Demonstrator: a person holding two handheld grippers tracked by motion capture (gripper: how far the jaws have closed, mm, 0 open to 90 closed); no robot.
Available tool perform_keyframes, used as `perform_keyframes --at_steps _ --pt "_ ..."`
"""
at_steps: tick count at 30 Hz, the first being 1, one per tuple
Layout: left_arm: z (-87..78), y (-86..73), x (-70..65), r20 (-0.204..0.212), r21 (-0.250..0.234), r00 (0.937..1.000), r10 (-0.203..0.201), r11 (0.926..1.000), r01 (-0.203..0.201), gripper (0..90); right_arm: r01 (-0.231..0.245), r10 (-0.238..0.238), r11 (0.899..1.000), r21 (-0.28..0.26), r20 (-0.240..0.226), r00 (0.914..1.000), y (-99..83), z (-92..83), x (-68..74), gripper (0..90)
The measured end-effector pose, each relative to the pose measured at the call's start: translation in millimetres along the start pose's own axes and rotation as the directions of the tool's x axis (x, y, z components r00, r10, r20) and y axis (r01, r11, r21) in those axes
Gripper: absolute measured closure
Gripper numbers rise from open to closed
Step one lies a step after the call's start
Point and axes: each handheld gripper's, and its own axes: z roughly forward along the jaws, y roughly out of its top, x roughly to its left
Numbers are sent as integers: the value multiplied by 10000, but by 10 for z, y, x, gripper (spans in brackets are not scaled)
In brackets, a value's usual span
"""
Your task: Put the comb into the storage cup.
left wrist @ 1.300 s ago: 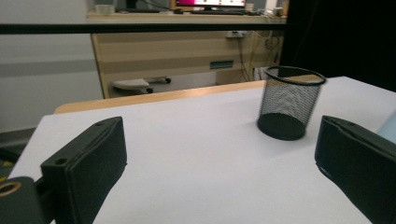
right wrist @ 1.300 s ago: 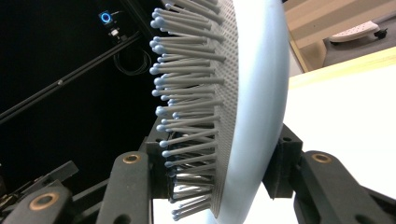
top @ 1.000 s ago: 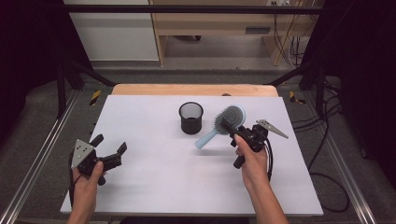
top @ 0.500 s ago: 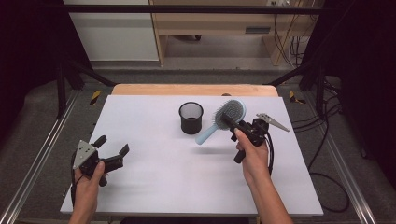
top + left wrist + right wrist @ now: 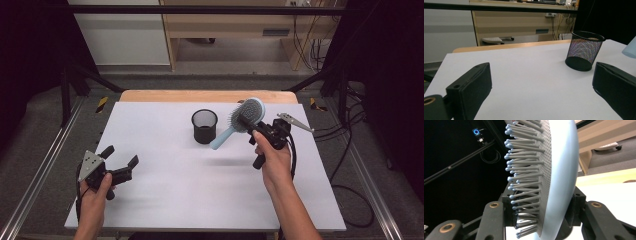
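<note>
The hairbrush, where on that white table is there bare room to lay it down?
Bare table lies between the left gripper and the right hand, and left of the mesh cup. It is crowded where the hairbrush, clamped in the right gripper, hangs beside the cup.

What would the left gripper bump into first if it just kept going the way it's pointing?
Probably nothing soon. The left gripper, jaws open, points across bare white table. The black mesh cup stands ahead but off to the right of that line, so it would likely pass beside it; depth is hard to judge.

The person's left hand (image 5: 95, 187) holds the black two-jaw left gripper (image 5: 120, 162) low over the table's near-left, jaws spread wide. The right hand (image 5: 272, 160) lifts the right gripper (image 5: 250, 122), its jaws clamped together.
</note>
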Motion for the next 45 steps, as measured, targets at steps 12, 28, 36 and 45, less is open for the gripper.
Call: perform_keyframes --at_steps 12,28,36,45 --pt "-1 -3 -12 61 20 10000 5 10000 -5 26 77 -78 9998 -168 -56 10000 156 109 82 539" --pt "28 -8 -47 231 92 9997 114 9999 -116 27 -304 296 9972 -684 -129 9995 370 427 110 537" --pt "36 -7 -58 190 91 9996 232 9997 -234 27 -368 374 9963 -776 58 9993 427 645 69 537" --pt "38 -10 -41 212 81 9997 120 9999 -121 27 -375 397 9951 -919 227 9990 464 745 40 536"
